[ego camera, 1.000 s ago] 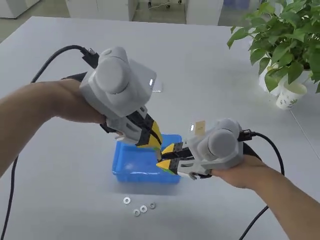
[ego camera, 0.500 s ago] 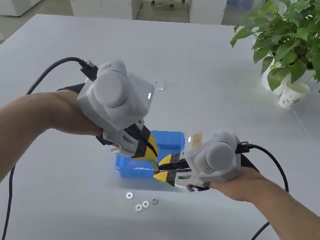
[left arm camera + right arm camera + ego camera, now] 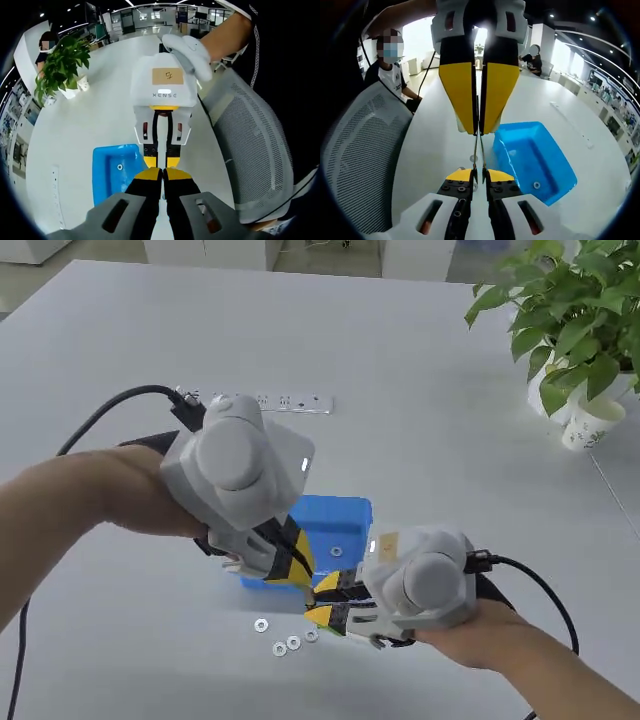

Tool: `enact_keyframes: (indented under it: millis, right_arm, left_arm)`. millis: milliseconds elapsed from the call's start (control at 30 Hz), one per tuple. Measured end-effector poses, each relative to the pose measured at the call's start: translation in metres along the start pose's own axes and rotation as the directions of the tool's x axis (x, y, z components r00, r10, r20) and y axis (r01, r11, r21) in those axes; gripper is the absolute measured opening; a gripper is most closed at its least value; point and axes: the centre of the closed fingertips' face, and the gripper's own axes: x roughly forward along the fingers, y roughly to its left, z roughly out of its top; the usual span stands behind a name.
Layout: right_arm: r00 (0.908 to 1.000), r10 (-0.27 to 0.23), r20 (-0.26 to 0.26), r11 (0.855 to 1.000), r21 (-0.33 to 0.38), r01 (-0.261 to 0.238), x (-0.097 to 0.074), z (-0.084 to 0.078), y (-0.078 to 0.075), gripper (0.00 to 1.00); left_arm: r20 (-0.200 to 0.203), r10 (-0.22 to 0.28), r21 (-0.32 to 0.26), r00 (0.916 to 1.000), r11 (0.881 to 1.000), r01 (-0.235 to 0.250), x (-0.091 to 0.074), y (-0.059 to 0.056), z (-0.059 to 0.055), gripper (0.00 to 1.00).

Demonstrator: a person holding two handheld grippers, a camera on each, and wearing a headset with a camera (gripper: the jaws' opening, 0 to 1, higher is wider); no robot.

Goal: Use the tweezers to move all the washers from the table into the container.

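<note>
Tweezers (image 3: pixel 476 142) are clamped between closed jaws of left gripper (image 3: pixel 305 568) and right gripper (image 3: pixel 322 600); container's (image 3: pixel 345 515) near wall is hidden by them; washers (image 3: pixel 285 643) lie beside, plant (image 3: pixel 575 320) well apart.

"XENSE" on white housing of the right gripper (image 3: pixel 160 161) (tan sticker (image 3: pixel 167 76) above: illegible)

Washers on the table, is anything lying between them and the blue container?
Nothing visible lies on the table between the washers and the container. The left hand-held gripper and the right hand-held gripper, both shut on the tweezers, hang over that gap; the container's near wall must be cleared.
</note>
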Motion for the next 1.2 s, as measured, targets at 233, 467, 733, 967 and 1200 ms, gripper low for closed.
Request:
enact_keyframes:
  millis: [233,467,733,967,1200]
  right_arm:
    - [0.9999,0.014,-0.007,1.000,0.014,-0.014,0.005,-0.006,0.005,0.12]
    - [0.9994,0.031,-0.013,0.999,0.019,-0.031,0.012,-0.011,0.012,0.12]
    - [0.9988,0.045,-0.020,0.999,0.026,-0.044,0.016,-0.015,0.014,0.12]
    - [0.9984,0.051,-0.026,0.998,0.029,-0.050,0.018,-0.019,0.013,0.12]
    - [0.9983,0.052,-0.026,0.998,0.041,-0.051,0.019,-0.022,0.013,0.12]
  left_arm:
    - [-0.011,-0.010,-0.011,0.9999,1.000,0.010,0.006,-0.004,-0.006,0.05]
    - [-0.019,-0.021,-0.021,0.9996,1.000,0.020,0.012,-0.008,-0.013,0.05]
    - [-0.019,-0.028,-0.026,0.9994,0.999,0.028,0.016,-0.009,-0.015,0.05]
    - [-0.015,-0.034,-0.025,0.9993,0.999,0.034,0.020,-0.008,-0.015,0.05]
    - [-0.020,-0.044,-0.027,0.9989,0.999,0.043,0.023,-0.007,-0.016,0.05]
